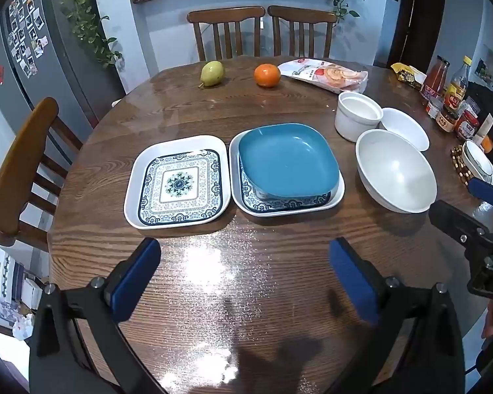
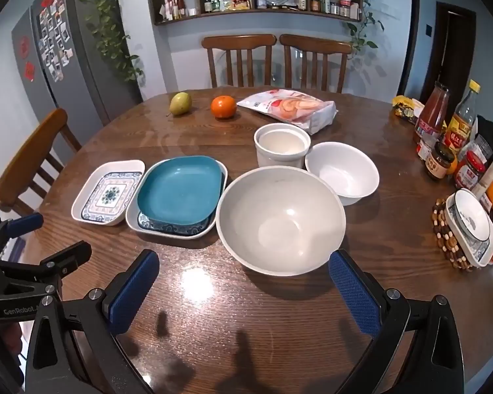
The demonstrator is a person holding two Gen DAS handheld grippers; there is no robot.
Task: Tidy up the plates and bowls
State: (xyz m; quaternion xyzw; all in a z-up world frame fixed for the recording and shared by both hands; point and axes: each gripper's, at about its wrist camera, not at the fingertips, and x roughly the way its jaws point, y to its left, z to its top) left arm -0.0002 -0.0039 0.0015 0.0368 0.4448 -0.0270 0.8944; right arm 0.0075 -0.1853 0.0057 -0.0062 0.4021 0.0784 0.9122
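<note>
A patterned square plate (image 1: 178,182) (image 2: 106,193) lies on the round wooden table (image 1: 233,282). Right of it a blue plate (image 1: 287,161) (image 2: 180,190) sits tilted on a second patterned plate (image 1: 291,206) (image 2: 167,228). Further right stand a large white bowl (image 1: 396,170) (image 2: 281,220), a smaller white bowl (image 1: 405,128) (image 2: 343,172) and a white cylindrical cup (image 1: 358,115) (image 2: 282,146). My left gripper (image 1: 245,280) is open and empty above the table's near edge, in front of the plates. My right gripper (image 2: 245,290) is open and empty, just in front of the large bowl.
A pear (image 1: 212,74), an orange (image 1: 267,75) and a snack bag (image 1: 325,75) lie at the far side. Bottles and jars (image 2: 443,138) crowd the right edge, with a small patterned bowl on a beaded trivet (image 2: 470,229). Wooden chairs (image 1: 19,170) stand around the table.
</note>
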